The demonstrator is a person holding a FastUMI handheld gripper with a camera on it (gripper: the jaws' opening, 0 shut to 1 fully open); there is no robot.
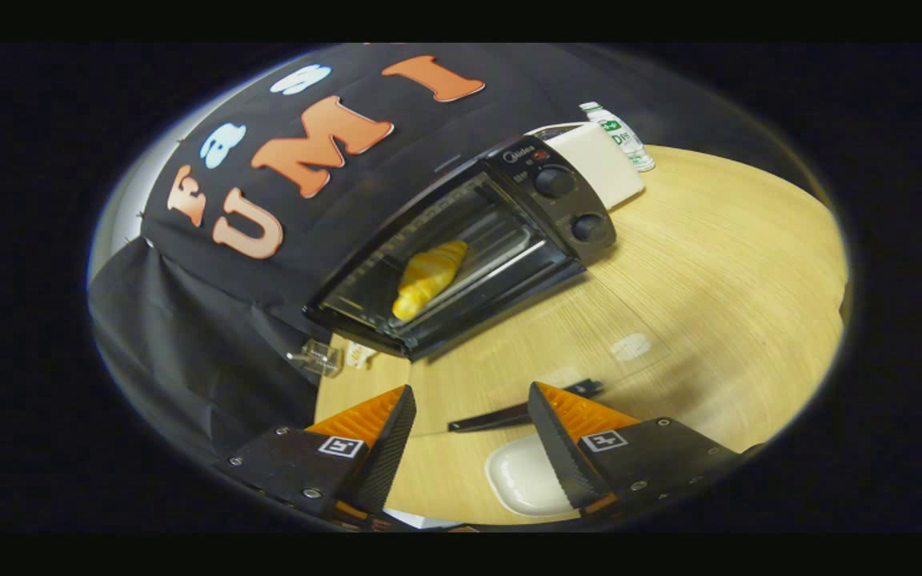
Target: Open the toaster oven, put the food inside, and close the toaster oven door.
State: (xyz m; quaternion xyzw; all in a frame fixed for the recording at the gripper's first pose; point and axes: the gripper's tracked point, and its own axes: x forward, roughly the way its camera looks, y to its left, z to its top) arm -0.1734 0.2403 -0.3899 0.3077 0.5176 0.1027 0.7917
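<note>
Looking along our gripper (469,420) in the gripper view, we see its two fingers spread wide apart with nothing between them, so the tongs are released and hold nothing. Beyond them, on the wooden table (717,264), stands the oven (469,240), tilted in our view. Its door (541,336) is open, folded down flat toward us over the table, with its dark handle (521,412) lying just ahead of the fingers. Inside the oven, on the wire rack (501,244), lies the food, a yellow croissant (427,278), toward the left of the chamber. Two knobs (555,182) sit on the panel at the oven's right. Just beyond the oven on the right we see a white box (601,160), and beside it a small bottle (617,132) with a white cap. Near us, just beside the right finger, a white plate (521,480) rests on the table. At the left near corner of the oven sits a small clear object (318,358), at the table's edge against the black cloth (189,344).
</note>
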